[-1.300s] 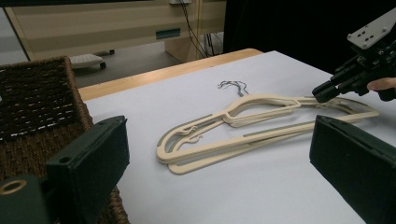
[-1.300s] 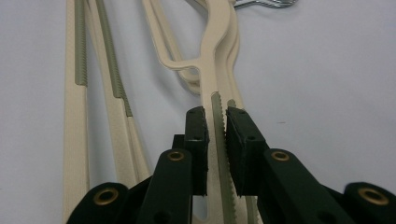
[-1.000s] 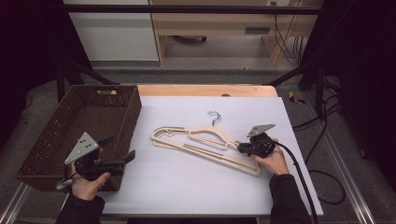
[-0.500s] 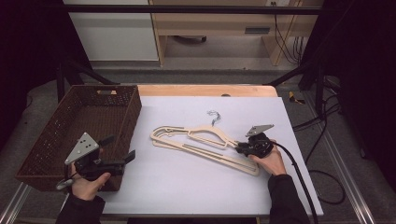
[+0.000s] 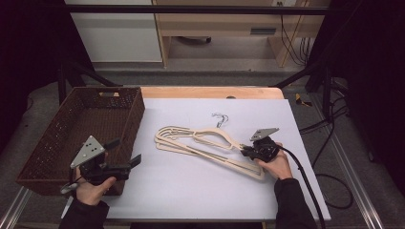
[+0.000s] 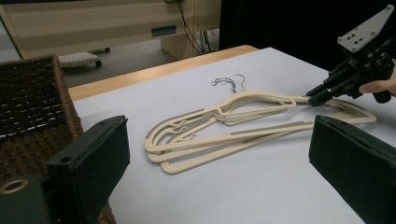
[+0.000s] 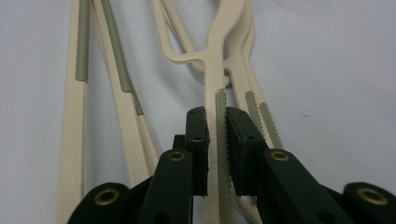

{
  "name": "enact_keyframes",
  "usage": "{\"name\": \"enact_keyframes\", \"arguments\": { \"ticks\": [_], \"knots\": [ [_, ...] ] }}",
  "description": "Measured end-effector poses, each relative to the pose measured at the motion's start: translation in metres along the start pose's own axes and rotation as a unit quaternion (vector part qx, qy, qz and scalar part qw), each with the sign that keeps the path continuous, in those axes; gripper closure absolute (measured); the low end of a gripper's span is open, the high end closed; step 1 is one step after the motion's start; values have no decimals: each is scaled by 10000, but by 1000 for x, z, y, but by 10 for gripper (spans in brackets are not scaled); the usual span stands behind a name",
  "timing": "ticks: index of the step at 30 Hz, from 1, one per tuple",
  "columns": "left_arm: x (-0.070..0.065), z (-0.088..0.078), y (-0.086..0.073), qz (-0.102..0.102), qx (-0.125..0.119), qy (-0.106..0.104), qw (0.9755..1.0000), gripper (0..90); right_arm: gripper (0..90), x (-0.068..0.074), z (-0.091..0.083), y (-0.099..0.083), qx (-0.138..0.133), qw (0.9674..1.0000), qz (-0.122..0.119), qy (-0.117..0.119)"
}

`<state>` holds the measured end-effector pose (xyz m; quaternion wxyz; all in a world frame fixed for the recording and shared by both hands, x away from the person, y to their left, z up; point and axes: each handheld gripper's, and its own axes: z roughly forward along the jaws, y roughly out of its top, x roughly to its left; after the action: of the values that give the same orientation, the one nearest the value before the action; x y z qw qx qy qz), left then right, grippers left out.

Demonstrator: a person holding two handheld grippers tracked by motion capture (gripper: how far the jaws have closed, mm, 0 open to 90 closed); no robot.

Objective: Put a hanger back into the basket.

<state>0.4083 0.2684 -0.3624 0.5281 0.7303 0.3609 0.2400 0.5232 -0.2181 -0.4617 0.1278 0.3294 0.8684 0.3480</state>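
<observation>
Hangers [image 5: 205, 143]: cream plastic, at least two, stacked and overlapping flat on the white sheet [image 5: 191, 191] that covers the desk [image 5: 210, 92], about mid-sheet. Grey ribbed strips along the arms. Wire hooks [image 5: 219, 118] point toward the far edge. In the left gripper view the pile [image 6: 233, 126] lies ahead of that gripper, hooks [image 6: 229, 81] on the far side.

Right gripper [image 5: 246, 151]: at the right-hand end of the pile, tip on an upper arm of the top hanger. In the right gripper view [image 7: 216, 126] the two black jaws stand nearly closed, one on each side of a single cream arm [image 7: 215, 93], with the pads against its edges, so the arm is pinched. The jaws have just been opening a little and closing again with the arm between them. The hanger lies on the sheet. The right hand [image 5: 274, 164] rests on the sheet behind it. This gripper also appears far right in the left gripper view [image 6: 317, 95].

Left gripper [image 5: 125, 155]: held above the near left of the sheet, just beside the basket [image 5: 57, 138], well apart from the hangers. Jaws wide apart, nothing between them [image 6: 219, 186].

Basket: dark brown wicker, rectangular, at the left edge of the desk.
</observation>
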Motion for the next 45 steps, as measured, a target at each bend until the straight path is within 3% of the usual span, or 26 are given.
{"name": "enact_keyframes", "arguments": {
  "ticks": [2, 9, 14, 18, 24, 27, 36, 42, 45],
  "knots": [
    [-4, 4, 2, 14, 33, -36, 10000, 52, 795, 2, -6, 2, -92, 9997, -195, -64],
    [-28, 30, 11, 145, 300, -242, 9992, 57, 796, 13, -22, 7, -172, 9988, -379, -276],
    [-42, 61, 23, 223, 471, -476, 9975, 63, 797, 20, -32, 9, -234, 9979, -526, -309],
    [-47, 93, 31, 120, 606, -708, 9956, 71, 797, 26, -36, 10, -276, 9975, -581, -282],
    [-48, 133, 35, 132, 897, -880, 9920, 86, 797, 34, -38, 15, -351, 9962, -773, -213],
    [-46, 152, 34, 167, 995, -858, 9912, 99, 797, 37, -38, 16, -341, 9955, -855, -216],
    [-34, 189, 30, 99, 1161, -872, 9894, 161, 797, 41, -39, 19, -365, 9949, -901, -273],
    [-33, 210, 24, 273, 1450, -731, 9864, 218, 797, 41, -40, 19, -391, 9939, -997, -268],
    [-33, 222, 18, 327, 1585, -789, 9837, 263, 797, 41, -40, 19, -401, 9937, -1016, -262]
  ]
}}
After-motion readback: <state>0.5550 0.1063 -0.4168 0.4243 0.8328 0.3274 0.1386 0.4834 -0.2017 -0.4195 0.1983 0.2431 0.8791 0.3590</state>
